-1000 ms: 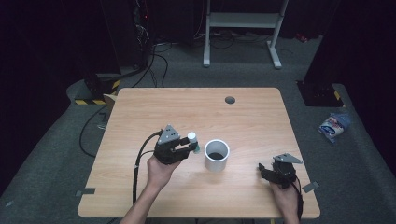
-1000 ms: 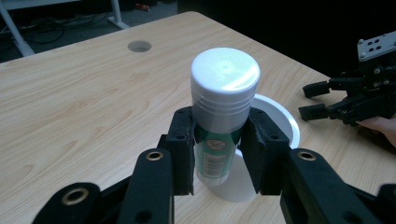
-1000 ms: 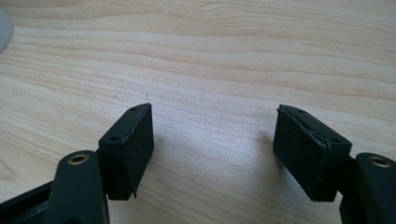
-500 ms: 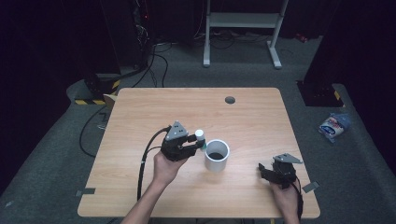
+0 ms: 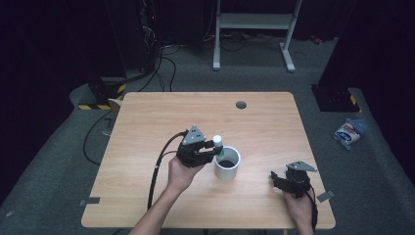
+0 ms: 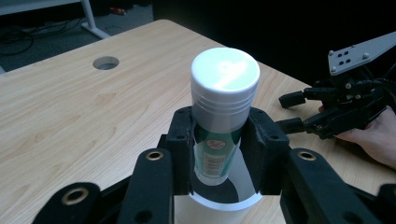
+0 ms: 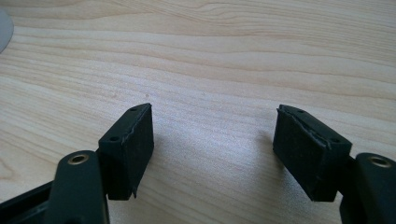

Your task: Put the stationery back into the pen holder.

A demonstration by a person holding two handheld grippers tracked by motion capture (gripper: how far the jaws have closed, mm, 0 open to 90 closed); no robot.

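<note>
- Bottle [image 6: 222, 122]: small, white screw cap, green-and-white label; held upright just above the open mouth of the white cup [image 5: 228, 164], its base at or just inside the rim. In the high view its cap shows at the cup's left edge [image 5: 217, 140].
- Grip: left hand-held gripper [image 6: 219, 154] is clamped on the bottle's body just below the cap, one black pad on each side of the label. Bottle sits straight between the pads, no visible tilt.
- Handling judgement: looks like rigid plastic, light, smooth and rounded. A glossy label may slip under a loose squeeze; the ribbed cap skirt just above the pads should act as a stop. Best hold is the mid-body where the sides are parallel, not the cap.
- Cup: stands upright on the tabletop [image 5: 161, 117], near the middle; interior looks dark, contents cannot be told. Light and free-standing, so a knock from the bottle's base on the rim could tip or shove it.
- Right hand-held gripper [image 5: 288, 182]: rests low near the front right of the tabletop, well apart from the cup; jaws stand apart with nothing between them, bare wood in the gap.
- Next move, as judged: lower straight down, then release.
</note>
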